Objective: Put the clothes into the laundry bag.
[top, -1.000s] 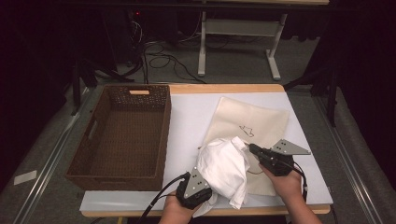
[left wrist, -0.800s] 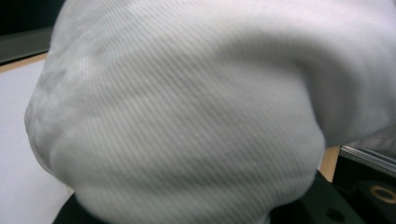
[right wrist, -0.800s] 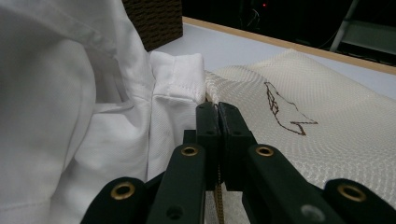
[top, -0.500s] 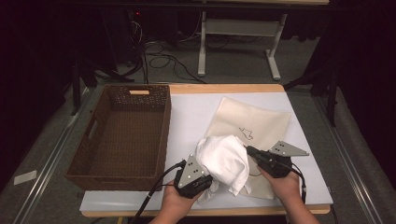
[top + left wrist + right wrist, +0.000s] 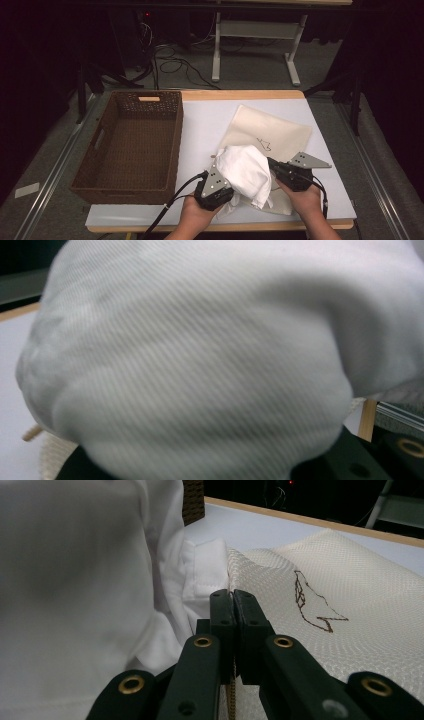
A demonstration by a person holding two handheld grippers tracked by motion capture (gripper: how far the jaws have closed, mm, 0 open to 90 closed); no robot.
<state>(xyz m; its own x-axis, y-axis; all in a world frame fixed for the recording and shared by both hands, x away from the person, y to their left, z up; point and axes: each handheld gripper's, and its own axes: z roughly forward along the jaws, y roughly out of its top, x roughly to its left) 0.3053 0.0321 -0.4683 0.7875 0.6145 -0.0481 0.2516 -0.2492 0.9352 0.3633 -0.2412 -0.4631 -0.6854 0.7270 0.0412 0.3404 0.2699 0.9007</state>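
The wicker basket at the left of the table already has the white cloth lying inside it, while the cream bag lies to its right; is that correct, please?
Not quite. The wicker basket is empty in the high view. The white cloth is bunched above the near edge of the cream bag, between the left gripper and the right gripper. The bag does lie right of the basket.

The wicker basket (image 5: pixel 131 142) walls off the left, while bare table (image 5: pixel 210 120) lies open beyond the white cloth (image 5: pixel 246 172).

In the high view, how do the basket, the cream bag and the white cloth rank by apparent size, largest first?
1. Basket
2. Cream bag, partly covered by the cloth, so its rank is less sure
3. White cloth, bunched up
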